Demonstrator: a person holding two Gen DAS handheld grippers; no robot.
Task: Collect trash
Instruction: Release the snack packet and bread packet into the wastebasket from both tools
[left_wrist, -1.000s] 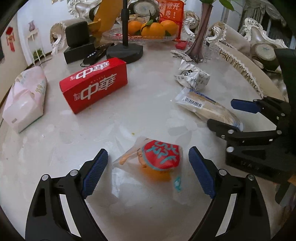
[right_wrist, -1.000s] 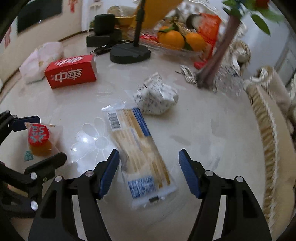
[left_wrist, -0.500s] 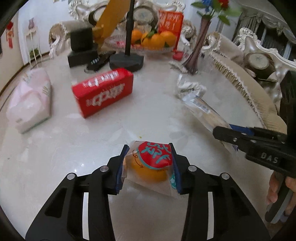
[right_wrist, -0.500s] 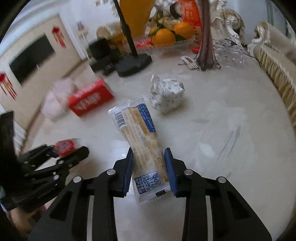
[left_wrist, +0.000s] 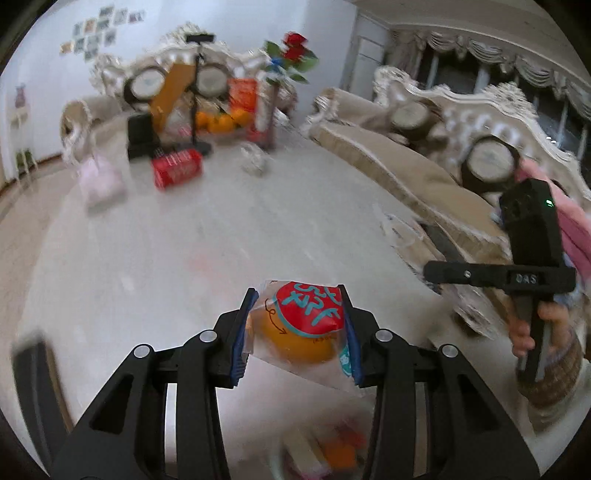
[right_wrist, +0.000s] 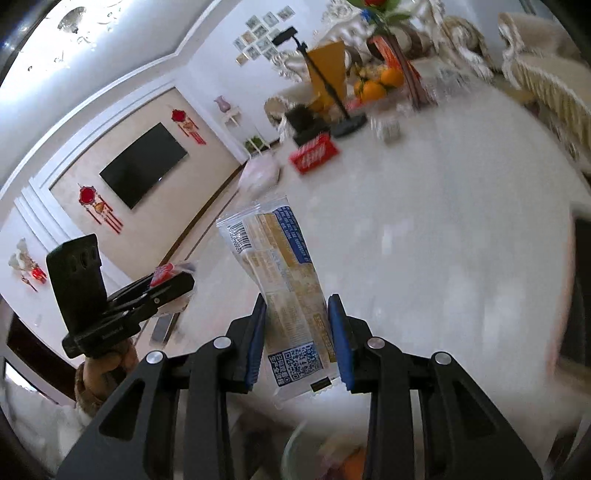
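Both pairs of fingers are clamped on trash: the left gripper (left_wrist: 295, 332) pinches a clear snack packet (left_wrist: 301, 325) with a red label, the right gripper (right_wrist: 297, 332) a long biscuit wrapper (right_wrist: 280, 288), both lifted above the pale worktop (left_wrist: 147, 258).

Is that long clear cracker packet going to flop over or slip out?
The long clear plastic cracker packet probably won't flop; it stands stiffly above the right hand-held gripper. Its glossy film looks slippery, so it might slide. It seems light.
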